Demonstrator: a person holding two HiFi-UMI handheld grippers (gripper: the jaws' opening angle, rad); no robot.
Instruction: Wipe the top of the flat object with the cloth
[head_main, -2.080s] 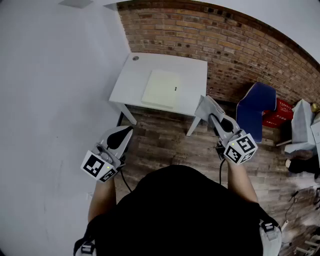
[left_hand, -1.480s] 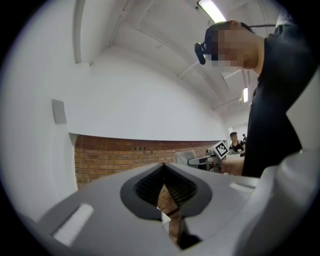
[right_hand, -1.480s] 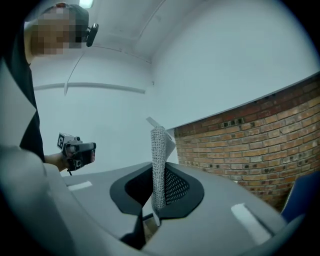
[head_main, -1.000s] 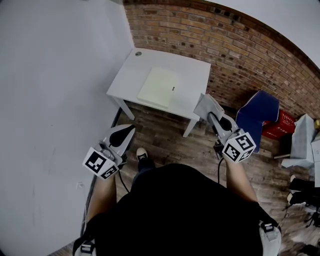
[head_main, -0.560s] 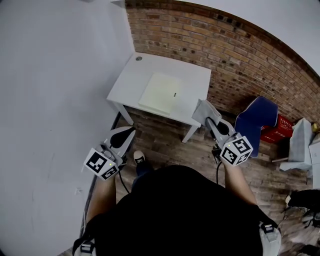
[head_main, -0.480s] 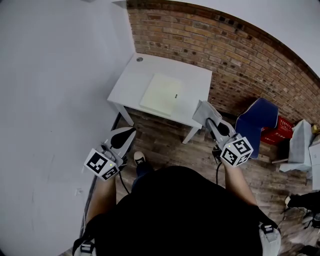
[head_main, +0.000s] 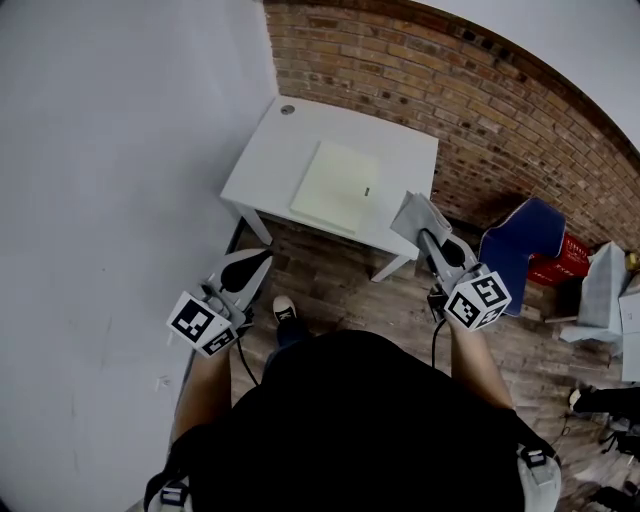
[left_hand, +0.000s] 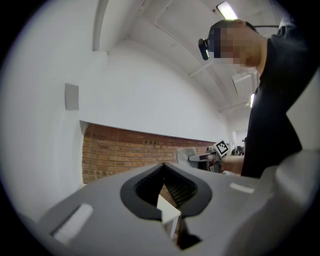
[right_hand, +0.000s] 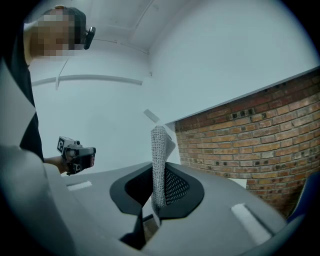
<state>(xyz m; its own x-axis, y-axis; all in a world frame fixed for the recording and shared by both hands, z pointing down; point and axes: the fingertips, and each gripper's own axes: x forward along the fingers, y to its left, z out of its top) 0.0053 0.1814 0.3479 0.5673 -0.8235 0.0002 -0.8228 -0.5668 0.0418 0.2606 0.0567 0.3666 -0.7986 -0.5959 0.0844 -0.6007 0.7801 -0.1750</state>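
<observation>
1. No wiping had begun, as far as I could see. The pale yellow-green flat square object (head_main: 338, 187) lay on the small white worktop (head_main: 270, 160), close to its near edge and about midway along it, with nothing touching its top.
2. The grey mesh cloth (right_hand: 159, 150) was already in hand. The right gripper (head_main: 422, 233) had its jaws pinched together on it, and a fold of the cloth stood up past the tips.
3. I judged that everything else was left to do: bring the cloth over the worktop, lower it onto the flat object and rub across the top.
4. The person stood back from the worktop's near edge, both forearms held forward at about waist height.
5. The right gripper pointed towards the worktop's near right corner, the cloth hanging just short of it, over the wooden floor (head_main: 330, 285).
6. The left gripper (head_main: 258, 259) had its jaws closed with nothing between them. It pointed towards the near left corner, well apart from the flat object.
</observation>
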